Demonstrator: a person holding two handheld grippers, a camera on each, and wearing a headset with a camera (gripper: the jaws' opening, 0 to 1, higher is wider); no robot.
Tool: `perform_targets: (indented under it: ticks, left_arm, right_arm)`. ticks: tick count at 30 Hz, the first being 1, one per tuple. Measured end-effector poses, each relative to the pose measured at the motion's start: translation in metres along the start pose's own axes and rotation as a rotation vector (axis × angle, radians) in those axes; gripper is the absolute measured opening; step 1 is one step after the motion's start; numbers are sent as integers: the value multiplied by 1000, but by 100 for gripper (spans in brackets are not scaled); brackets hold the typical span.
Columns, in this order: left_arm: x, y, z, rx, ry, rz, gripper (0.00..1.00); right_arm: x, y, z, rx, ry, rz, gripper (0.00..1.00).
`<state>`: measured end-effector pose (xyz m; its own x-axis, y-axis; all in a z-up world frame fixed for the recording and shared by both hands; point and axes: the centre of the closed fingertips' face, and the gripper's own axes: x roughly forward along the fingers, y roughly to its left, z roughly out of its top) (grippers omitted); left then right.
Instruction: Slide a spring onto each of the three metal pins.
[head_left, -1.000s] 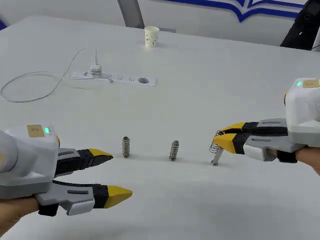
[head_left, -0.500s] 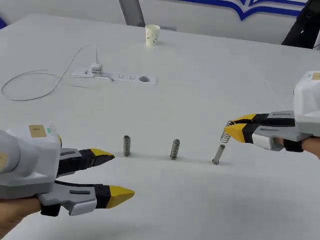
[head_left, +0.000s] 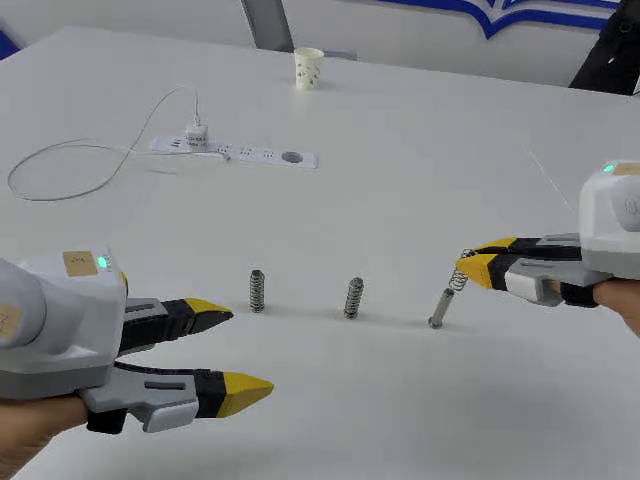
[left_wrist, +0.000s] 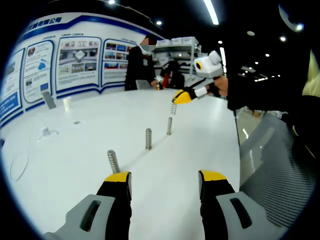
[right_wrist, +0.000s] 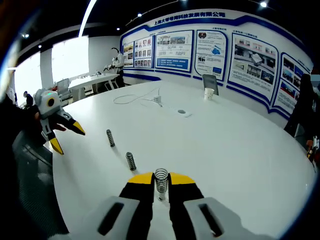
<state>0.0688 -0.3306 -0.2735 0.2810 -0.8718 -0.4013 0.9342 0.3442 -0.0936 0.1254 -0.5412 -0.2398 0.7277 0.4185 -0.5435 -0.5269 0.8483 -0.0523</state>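
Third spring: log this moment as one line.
right tool: shut on spring | spring: over bare pin, not on | middle pin, leftmost pin: sprung | left tool: open, empty

The left gripper (head_left: 250, 350) and right gripper (head_left: 463, 266) have yellow-tipped black jaws and pale grey bodies; each spring (head_left: 354, 297) is silver, the table (head_left: 420, 160) white.

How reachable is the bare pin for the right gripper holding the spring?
Probably yes: the right gripper, shut on the spring, hangs just above the tilted bare pin, with nothing between.
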Motion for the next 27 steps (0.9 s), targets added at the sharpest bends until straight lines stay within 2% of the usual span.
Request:
perform_targets:
  ticks: [27]
  left_arm:
    - [2,0,-5,-5,20,-3,54]
  right_arm:
    - [13,-4,-14,44,8,-1,12]
